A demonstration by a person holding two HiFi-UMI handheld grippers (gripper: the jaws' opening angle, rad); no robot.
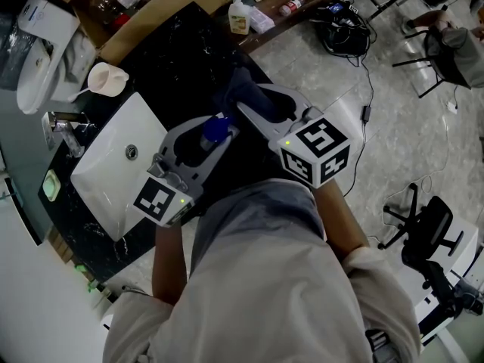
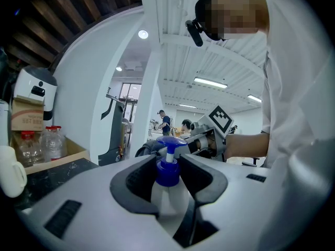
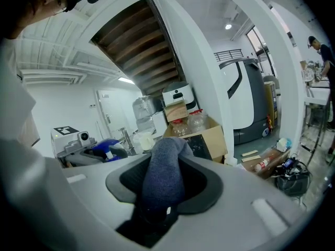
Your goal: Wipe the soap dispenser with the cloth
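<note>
Left gripper [image 1: 206,134]: jaws partly apart and closed on the soap dispenser [image 2: 168,192], dark pads on either side at collar and shoulder height. Firm hold, bottle upright between them.

Dispenser look: translucent white body, blue screw collar, and a blue pump head [image 2: 170,143] on a short white stem. The nozzle points away from the left gripper's camera, toward the right gripper. No label is readable. The lower body is hidden behind the jaws.

Location: over the black counter [image 1: 178,44], just to the right of the white sink [image 1: 113,172] in the head view. Can't tell whether the base sits on the counter or is lifted off it.

Right gripper [image 1: 253,100]: jaws clamped on the cloth [image 3: 163,171]. The cloth is dark blue-grey and thick, bunched into a roll that sticks out past the jaw tips with a rounded end.

Relation: the grippers face each other at an angle. The cloth end is right next to the pump head on its far side in the head view. The left gripper view shows dark fabric just behind the pump. Actual contact can't be confirmed from any view.

Nearby: a faucet [image 1: 64,123] on the sink's far edge and a white cup [image 1: 106,78] on the counter beyond the sink, both well clear of the grippers.
</note>
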